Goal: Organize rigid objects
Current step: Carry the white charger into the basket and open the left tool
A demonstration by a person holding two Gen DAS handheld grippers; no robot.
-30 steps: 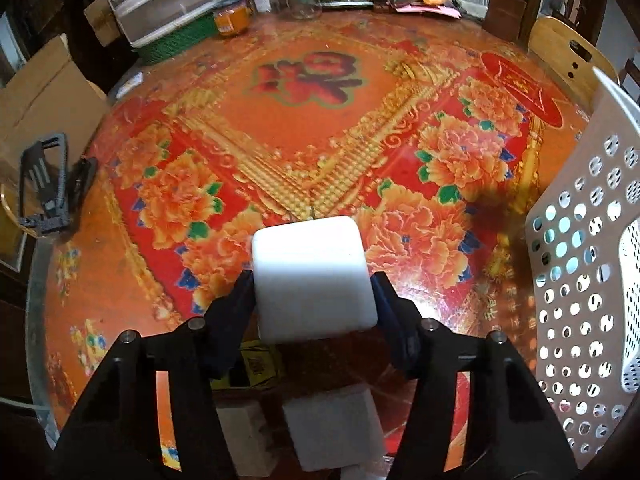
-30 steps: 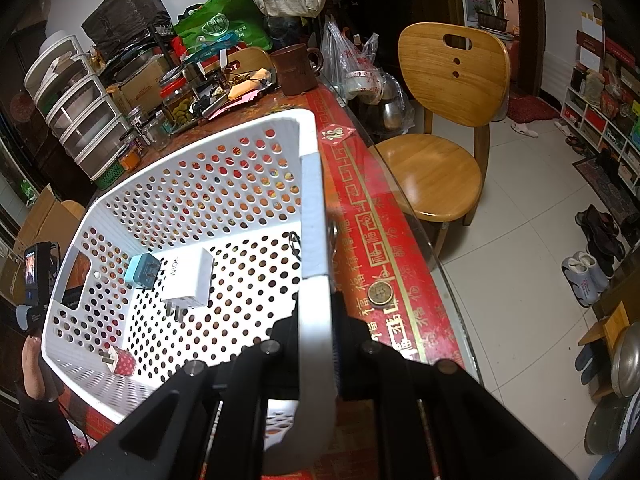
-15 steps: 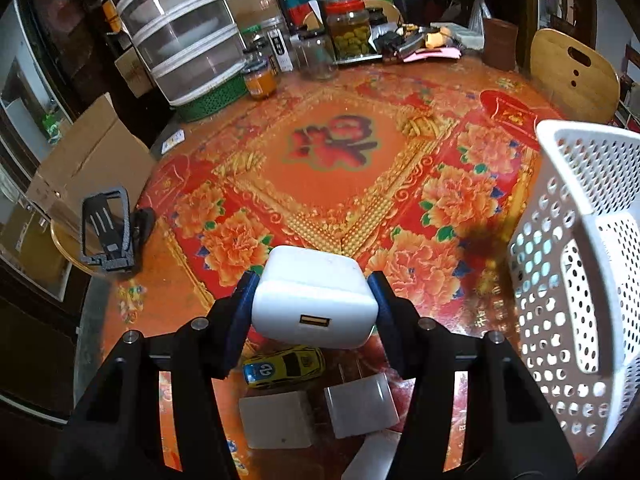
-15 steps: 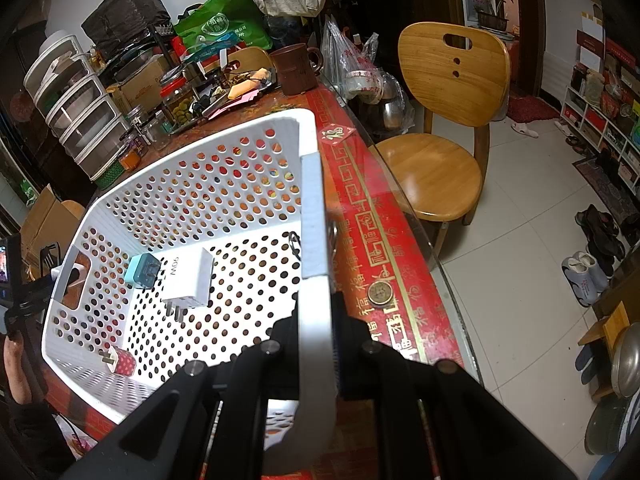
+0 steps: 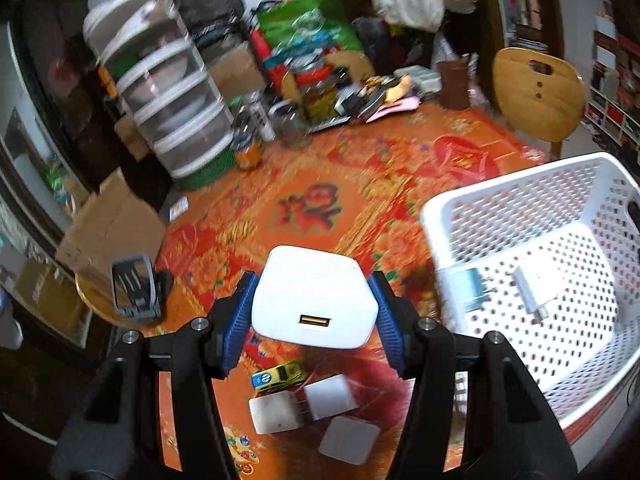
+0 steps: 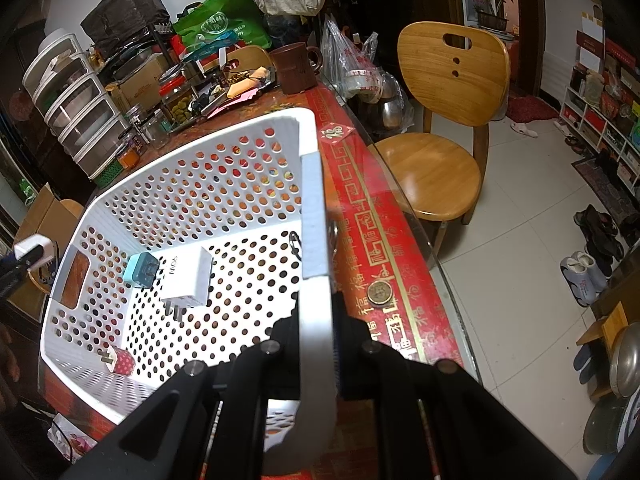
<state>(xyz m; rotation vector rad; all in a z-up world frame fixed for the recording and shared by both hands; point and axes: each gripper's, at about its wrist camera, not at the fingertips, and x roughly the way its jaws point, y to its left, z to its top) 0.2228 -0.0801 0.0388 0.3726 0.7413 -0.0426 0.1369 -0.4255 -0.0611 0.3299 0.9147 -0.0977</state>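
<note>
My left gripper (image 5: 314, 312) is shut on a white USB charger (image 5: 316, 302) and holds it well above the table, left of the white perforated basket (image 5: 480, 196). The charger also shows at the far left of the right wrist view (image 6: 34, 249). My right gripper (image 6: 316, 320) is shut on the basket's near rim (image 6: 314, 240). In the basket lie a white charger (image 6: 188, 276), a teal charger (image 6: 140, 270) and a small red-dotted plug (image 6: 120, 361). On the table below my left gripper lie three white chargers (image 5: 276, 414) and a yellow toy car (image 5: 278, 376).
The table has a red and orange flowered cloth (image 5: 308, 208). At its back stand plastic drawers (image 5: 168, 92), jars (image 5: 248, 152) and clutter. A black phone stand (image 5: 134, 290) sits on a stool at left. A wooden chair (image 6: 440, 128) stands right of the table.
My left gripper has risen with the white charger and tilted up, bringing the basket's inside into its view. The right gripper and basket have not moved.
</note>
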